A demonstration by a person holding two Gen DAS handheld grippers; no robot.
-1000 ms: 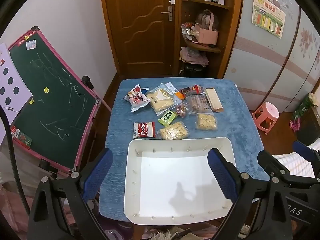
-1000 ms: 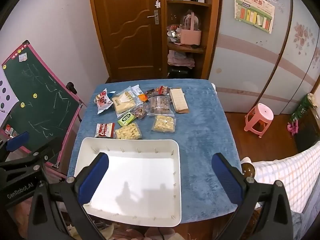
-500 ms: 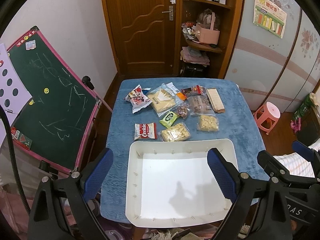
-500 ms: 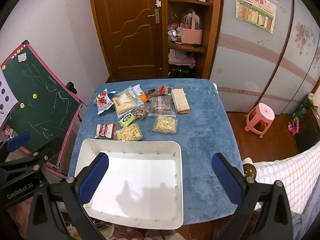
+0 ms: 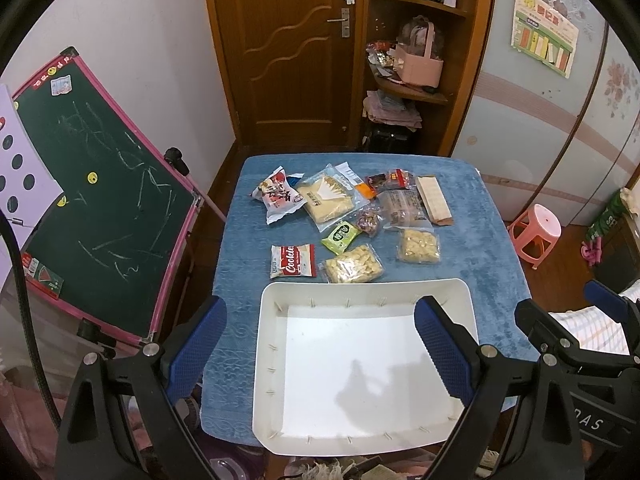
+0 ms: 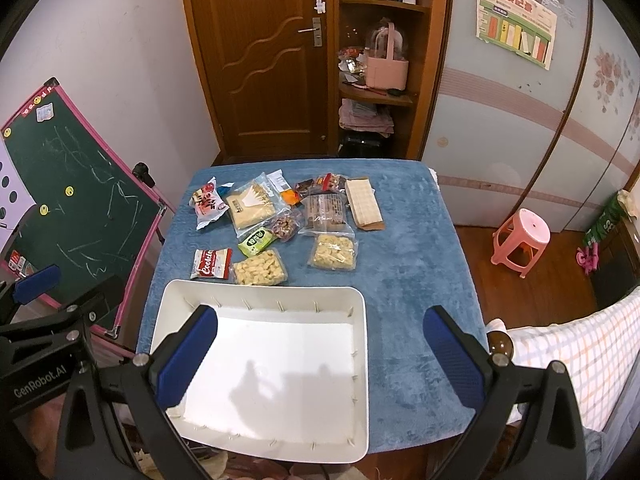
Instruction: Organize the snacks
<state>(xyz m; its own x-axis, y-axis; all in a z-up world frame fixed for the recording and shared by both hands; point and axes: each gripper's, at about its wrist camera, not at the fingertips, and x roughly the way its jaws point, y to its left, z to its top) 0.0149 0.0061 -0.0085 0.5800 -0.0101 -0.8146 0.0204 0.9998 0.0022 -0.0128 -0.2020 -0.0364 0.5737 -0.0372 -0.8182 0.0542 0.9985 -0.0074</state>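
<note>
Blue pile cloth covers the table (image 5: 472,240); nothing on it has shifted over the last second. Both tools hover in the same spot, so sorting has not started and every packet is still outside the tray.

Left to right, left wrist view:
- Green chalkboard (image 5: 100,200), far left of frame, leaning, off the table.
- Left gripper (image 5: 320,354), lower frame, jaws spread wide, nothing between the pads, held above the tray's near half.
- White tray (image 5: 264,360), lower centre, bare inside. Long axis runs across the frame, left to right; its far rim lies just beside the nearest packets.
- Cookie packet (image 5: 292,261), lowest left of the cluster, long axis across the frame, lettering reading left to right.
- Clear bag of yellow puffs (image 5: 352,269) just right of it, lying slightly diagonal.
- Green sachet (image 5: 341,236) above those, tilted toward upper right.
- Second puff bag (image 5: 418,246) further right, set apart from the first.
- Brown wafer sleeve (image 5: 433,200), right edge of the cluster, long axis running toward the top of the frame.

Right wrist view: right gripper (image 6: 322,354), lower frame, jaws equally wide and holding nothing, its left finger over the tray, its right over bare cloth.

Judgement: the cookie packet and the near puff bag look like the shortest first reach.
</note>
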